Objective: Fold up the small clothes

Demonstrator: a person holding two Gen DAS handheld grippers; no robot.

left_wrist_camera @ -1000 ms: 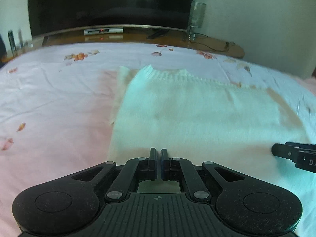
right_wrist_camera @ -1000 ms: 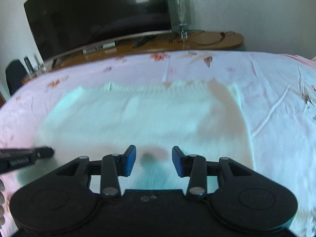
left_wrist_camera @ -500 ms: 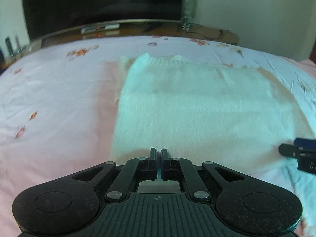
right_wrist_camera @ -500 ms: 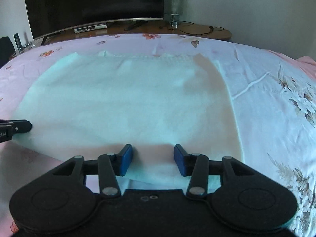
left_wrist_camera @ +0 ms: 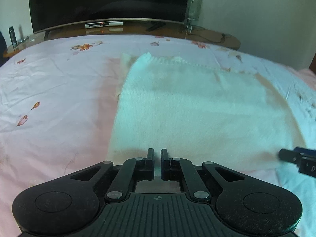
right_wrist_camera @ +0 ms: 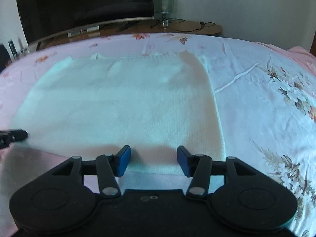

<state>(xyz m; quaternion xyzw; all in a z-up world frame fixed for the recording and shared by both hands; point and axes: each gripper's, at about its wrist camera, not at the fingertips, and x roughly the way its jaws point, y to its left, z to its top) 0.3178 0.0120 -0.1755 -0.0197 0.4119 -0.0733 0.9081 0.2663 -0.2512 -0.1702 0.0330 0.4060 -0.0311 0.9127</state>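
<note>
A: Where was it?
B: The pale knitted sweater [right_wrist_camera: 122, 106] lay flat on the floral pink bedsheet [right_wrist_camera: 256, 90]. The left gripper [left_wrist_camera: 157, 159] was pinched together at the hem; whether on the knit, unclear. The right gripper [right_wrist_camera: 153, 159] was opening over the hem, clamping nothing.
A: Best approach?
B: Probably matching hem grips.

A white knit garment [right_wrist_camera: 122, 106] lies flat on the bed, folded into a rectangle, ribbed edge farthest away.

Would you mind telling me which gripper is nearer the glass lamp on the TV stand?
Right. The right gripper sits toward the lamp's side of the sweater; the left gripper works the opposite end.
</note>
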